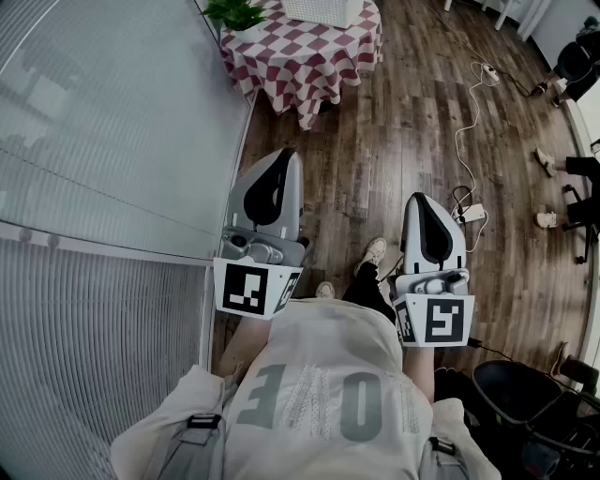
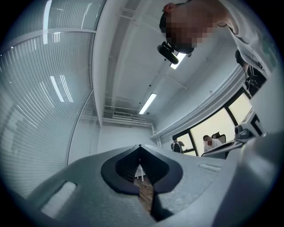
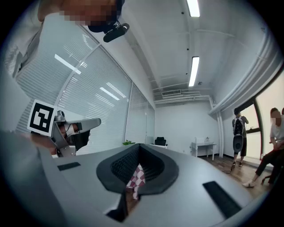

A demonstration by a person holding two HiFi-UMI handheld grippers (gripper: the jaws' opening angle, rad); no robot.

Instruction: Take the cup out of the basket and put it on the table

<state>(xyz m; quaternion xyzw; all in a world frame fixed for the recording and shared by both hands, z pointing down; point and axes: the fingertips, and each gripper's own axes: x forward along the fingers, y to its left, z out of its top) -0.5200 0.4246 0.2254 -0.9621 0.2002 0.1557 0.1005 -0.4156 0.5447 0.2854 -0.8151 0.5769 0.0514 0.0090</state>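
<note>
My left gripper (image 1: 280, 156) and right gripper (image 1: 418, 199) are held side by side in front of the person's chest, pointing out over the wooden floor. Both are shut with nothing between the jaws. In the left gripper view the left gripper (image 2: 140, 149) has its tips touching, and in the right gripper view the right gripper (image 3: 139, 146) is the same. Far ahead stands a table with a red-and-white checked cloth (image 1: 309, 58). On it is a white basket (image 1: 323, 9), cut off by the frame's top edge. No cup shows in any view.
A glass wall with blinds (image 1: 112, 141) runs along the left. A green plant (image 1: 236, 13) stands on the table's left corner. A white cable and power strip (image 1: 473, 212) lie on the floor to the right. A black chair (image 1: 525, 394) is at bottom right, and people (image 3: 238, 133) are by the windows.
</note>
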